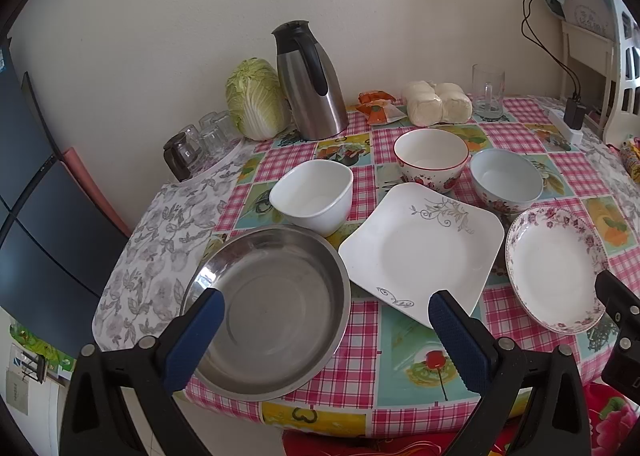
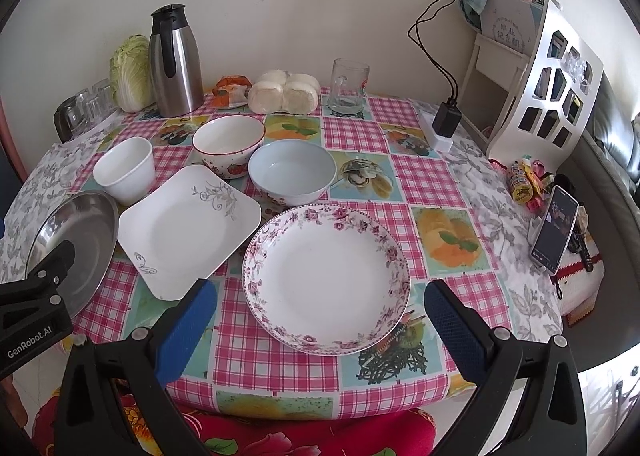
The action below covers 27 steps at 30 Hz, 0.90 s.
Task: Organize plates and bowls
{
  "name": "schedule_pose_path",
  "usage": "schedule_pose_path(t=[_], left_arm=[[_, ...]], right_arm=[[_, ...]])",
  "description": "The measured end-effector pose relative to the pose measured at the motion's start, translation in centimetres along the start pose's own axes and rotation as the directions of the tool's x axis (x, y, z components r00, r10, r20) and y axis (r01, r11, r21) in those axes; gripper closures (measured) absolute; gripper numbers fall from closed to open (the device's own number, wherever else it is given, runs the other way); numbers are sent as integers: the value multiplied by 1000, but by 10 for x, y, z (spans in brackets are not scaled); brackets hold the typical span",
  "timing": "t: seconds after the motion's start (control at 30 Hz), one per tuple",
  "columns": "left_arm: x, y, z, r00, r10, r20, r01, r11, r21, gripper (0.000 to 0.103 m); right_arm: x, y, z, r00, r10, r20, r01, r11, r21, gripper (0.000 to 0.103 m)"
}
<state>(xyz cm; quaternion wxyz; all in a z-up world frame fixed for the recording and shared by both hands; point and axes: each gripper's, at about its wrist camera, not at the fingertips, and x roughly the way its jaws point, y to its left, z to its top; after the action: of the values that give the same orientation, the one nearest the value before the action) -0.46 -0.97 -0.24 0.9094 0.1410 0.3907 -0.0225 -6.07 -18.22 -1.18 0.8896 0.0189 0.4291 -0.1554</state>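
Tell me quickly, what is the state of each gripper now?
Left gripper: open, holding nothing, above the steel pan.
Right gripper: open, holding nothing, above the floral plate.

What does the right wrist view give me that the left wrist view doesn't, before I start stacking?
Only the right wrist view shows the phone propped at the table's right edge. Only the left wrist view shows the whole steel pan; the right view cuts it off. Both share the square plate, floral plate, three bowls, kettle, and open, empty tongs: left tongs, right tongs.
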Motion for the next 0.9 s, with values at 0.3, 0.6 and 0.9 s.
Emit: schedule_pose_path(t=[0.3,0.6,0.9], left_arm=[[0,0,0,1000,2,-1,-2,1000,0,0],[1,1,1,1000,2,-3,-2,1000,0,0],[2,3,1,1000,1,-8,-1,1000,-9,0]], right_arm=[[0,0,0,1000,-1,-1,1,1000,-1,0],[1,0,0,1000,-2,-2,2,1000,-3,0],[1,-1,-1,1000,-5,-2,5,1000,-6,0]])
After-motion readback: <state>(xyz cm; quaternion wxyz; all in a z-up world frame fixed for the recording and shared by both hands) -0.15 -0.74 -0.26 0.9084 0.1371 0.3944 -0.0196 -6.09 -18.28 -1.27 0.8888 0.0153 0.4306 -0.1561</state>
